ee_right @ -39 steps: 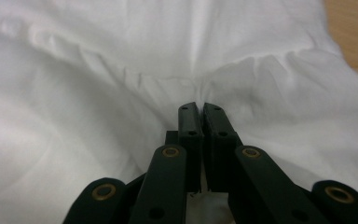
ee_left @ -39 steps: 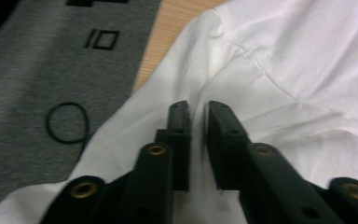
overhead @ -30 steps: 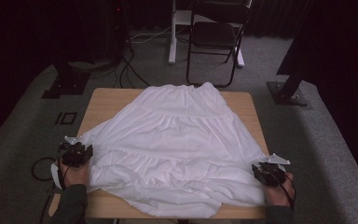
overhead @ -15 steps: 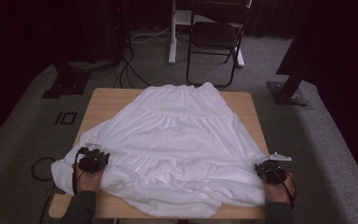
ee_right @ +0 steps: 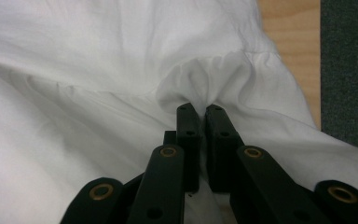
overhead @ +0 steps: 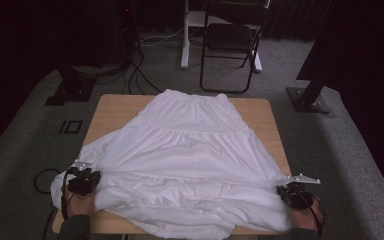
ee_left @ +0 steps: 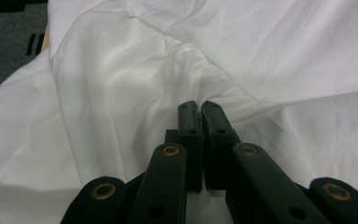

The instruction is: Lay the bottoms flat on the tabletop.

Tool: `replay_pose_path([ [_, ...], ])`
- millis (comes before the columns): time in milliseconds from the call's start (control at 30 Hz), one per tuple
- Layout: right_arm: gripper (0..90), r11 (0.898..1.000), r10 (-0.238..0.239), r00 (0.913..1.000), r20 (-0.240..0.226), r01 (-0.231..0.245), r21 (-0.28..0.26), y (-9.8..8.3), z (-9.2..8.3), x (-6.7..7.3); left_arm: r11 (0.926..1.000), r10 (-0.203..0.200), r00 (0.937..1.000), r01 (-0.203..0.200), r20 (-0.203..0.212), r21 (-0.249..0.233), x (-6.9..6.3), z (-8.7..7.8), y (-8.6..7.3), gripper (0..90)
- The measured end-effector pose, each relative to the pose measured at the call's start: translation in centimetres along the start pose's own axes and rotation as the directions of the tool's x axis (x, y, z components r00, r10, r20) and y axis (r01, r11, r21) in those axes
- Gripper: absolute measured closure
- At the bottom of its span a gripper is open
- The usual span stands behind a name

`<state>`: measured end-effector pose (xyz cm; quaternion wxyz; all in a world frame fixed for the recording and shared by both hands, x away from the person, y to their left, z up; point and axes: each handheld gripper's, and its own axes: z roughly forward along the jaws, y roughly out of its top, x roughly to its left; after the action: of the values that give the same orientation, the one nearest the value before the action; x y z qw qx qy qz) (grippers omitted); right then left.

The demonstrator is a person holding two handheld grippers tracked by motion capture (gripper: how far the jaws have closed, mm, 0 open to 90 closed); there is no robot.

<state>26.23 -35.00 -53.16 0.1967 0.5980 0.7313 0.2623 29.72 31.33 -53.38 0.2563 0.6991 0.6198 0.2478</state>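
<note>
Left hand-held gripper [overhead: 84, 181] now further inward, both it and right hand-held gripper [overhead: 294, 195] newly pinching white skirt [overhead: 190, 155] hem.

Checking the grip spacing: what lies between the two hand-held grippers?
In the high view, only the white skirt's bunched hem spans from the left hand-held gripper to the right hand-held gripper.

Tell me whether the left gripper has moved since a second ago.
Yes. The left gripper has slid inward from the table's left edge onto the white skirt, closing on its fabric.
</note>
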Motion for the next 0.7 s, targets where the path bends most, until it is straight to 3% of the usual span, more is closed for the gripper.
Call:
replay_pose_path([
  [133, 85.8, 1.000, 0.025, 0.9974, 0.068, -0.026, 0.014, -0.5, -0.5, -0.3, 0.9999, 0.015, 0.9984, -0.015, 0.054, -0.003, -1.1, -0.8, -0.9, 87.5],
  [200, 85.7, 0.999, 0.036, 0.9919, 0.122, -0.040, 0.033, -0.4, -0.6, -0.3, 0.9995, 0.029, 0.9969, -0.030, 0.073, 0.006, -1.8, -1.2, -1.3, 87.1],
  [267, 80.8, 0.998, 0.048, 0.9900, 0.132, -0.053, 0.035, -0.2, -0.6, -0.2, 0.9994, 0.023, 0.9969, -0.024, 0.075, 0.024, -2.0, -1.4, -1.1, 82.0],
  [367, 59.1, 0.998, 0.000, 0.9952, 0.098, 0.006, -0.065, 0.5, -0.6, 0.7, 0.9999, -0.001, 0.9963, 0.002, 0.086, -0.013, -2.1, -1.6, -0.3, 68.9],
  [467, 50.9, 0.992, -0.025, 0.9981, 0.056, 0.032, -0.123, 1.7, -0.4, 1.8, 0.9977, -0.009, 0.9945, 0.016, 0.104, -0.066, -2.5, -1.7, 1.5, 60.9],
  [600, 48.2, 0.994, -0.004, 0.9992, 0.040, 0.008, -0.106, 3.7, 1.5, 2.5, 0.9989, 0.021, 0.9924, -0.016, 0.122, -0.045, -3.6, 0.3, 3.5, 56.3],
  [700, 49.9, 0.997, 0.012, 0.9997, 0.022, -0.011, -0.072, 4.1, 3.2, 2.7, 0.9991, 0.042, 0.9904, -0.043, 0.131, -0.002, -4.3, 2.2, 3.6, 55.5],
])
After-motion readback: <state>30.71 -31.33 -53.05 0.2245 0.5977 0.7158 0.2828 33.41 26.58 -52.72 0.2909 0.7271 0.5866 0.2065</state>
